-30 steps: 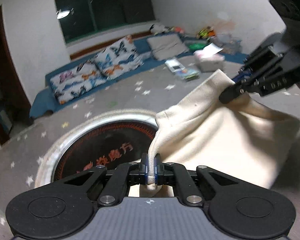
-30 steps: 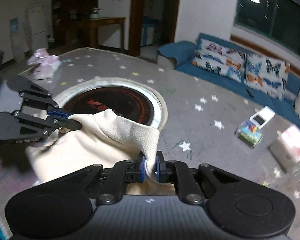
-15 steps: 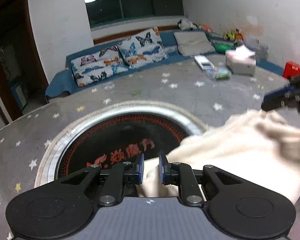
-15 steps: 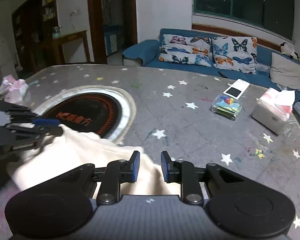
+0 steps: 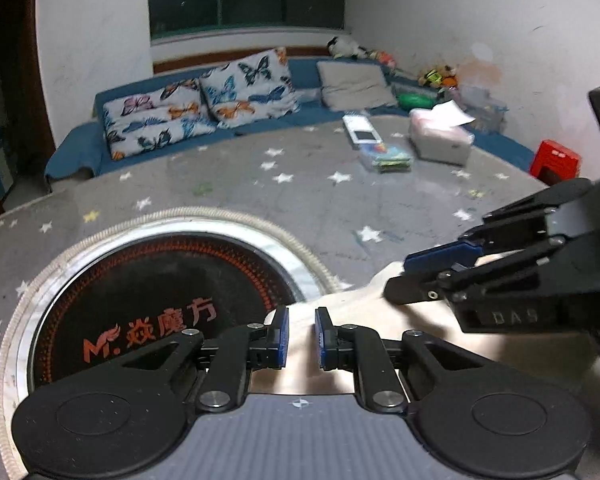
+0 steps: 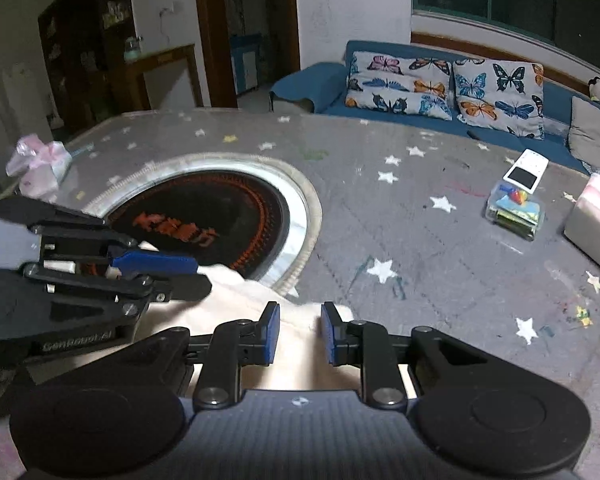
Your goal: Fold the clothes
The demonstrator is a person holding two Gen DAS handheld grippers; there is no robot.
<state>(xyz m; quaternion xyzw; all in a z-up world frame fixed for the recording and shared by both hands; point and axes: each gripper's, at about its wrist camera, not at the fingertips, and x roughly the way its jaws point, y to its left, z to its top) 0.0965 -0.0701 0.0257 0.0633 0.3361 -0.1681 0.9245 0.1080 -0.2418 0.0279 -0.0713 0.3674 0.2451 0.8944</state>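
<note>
Left wrist: cream garment (image 5: 380, 320) lengthwise rightward

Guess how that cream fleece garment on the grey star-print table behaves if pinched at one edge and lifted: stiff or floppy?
Probably floppy: the cream fleece garment lies slumped in soft rounded folds, partly over the round black cooktop's rim. Likely light for its size, as it looks thin. Its fuzzy surface should give the open right tongs decent grip, though a one-edge pinch would likely let the rest hang.
</note>
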